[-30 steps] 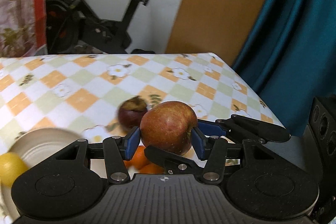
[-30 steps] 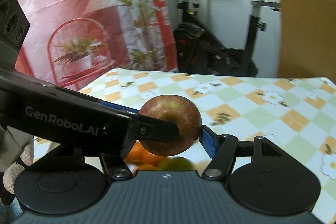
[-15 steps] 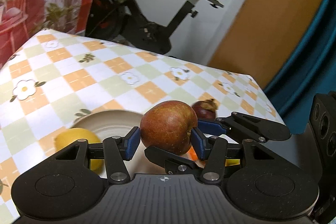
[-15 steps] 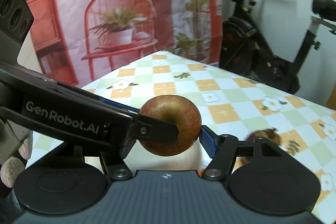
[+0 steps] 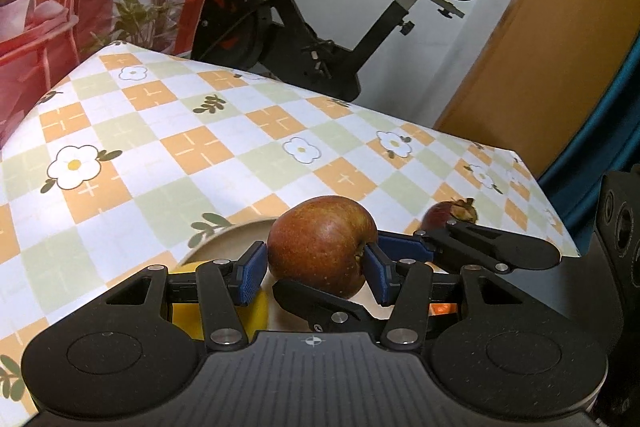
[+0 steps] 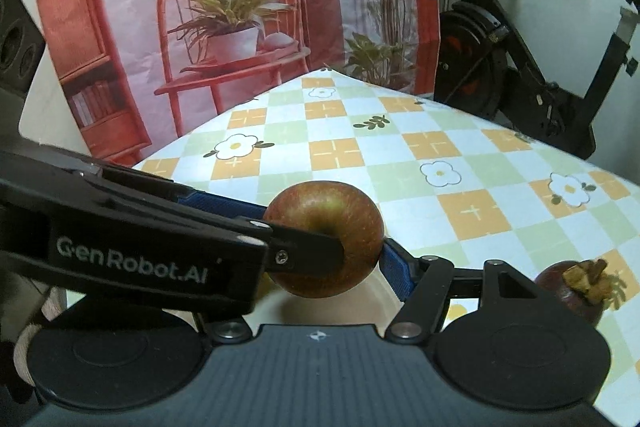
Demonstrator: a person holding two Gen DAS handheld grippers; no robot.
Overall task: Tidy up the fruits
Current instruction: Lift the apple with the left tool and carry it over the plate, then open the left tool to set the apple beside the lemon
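Two grippers close on one apple (image 5: 322, 245) at once. The left gripper (image 5: 316, 265) has its blue pads (image 5: 253, 273) pressed on the apple's flanks at 9 and 3 o'clock, jaws about half spread around the fruit. In the right wrist view the right gripper (image 6: 332, 247) does the same, its blue pad (image 6: 394, 271) touching the apple at 4 o'clock, while the other gripper's black finger crosses in from 9 o'clock and covers the apple's near left side.

The apple is round and a little flattened, dull red-brown with a yellow-green blush and fine pale speckles; its dark stem dimple faces the right wrist camera. It hangs above a cream plate (image 5: 236, 239), clear of the surface.

Under the left fingers, at 7 o'clock of the apple, lies a yellow fruit (image 5: 182, 315) on the plate. At 3 o'clock, well apart, a dark purple mangosteen (image 6: 572, 293) with a dry brown cap rests on the checked floral tablecloth (image 5: 208, 151). Beyond the table at 12 o'clock stands an exercise bike (image 5: 304, 23).
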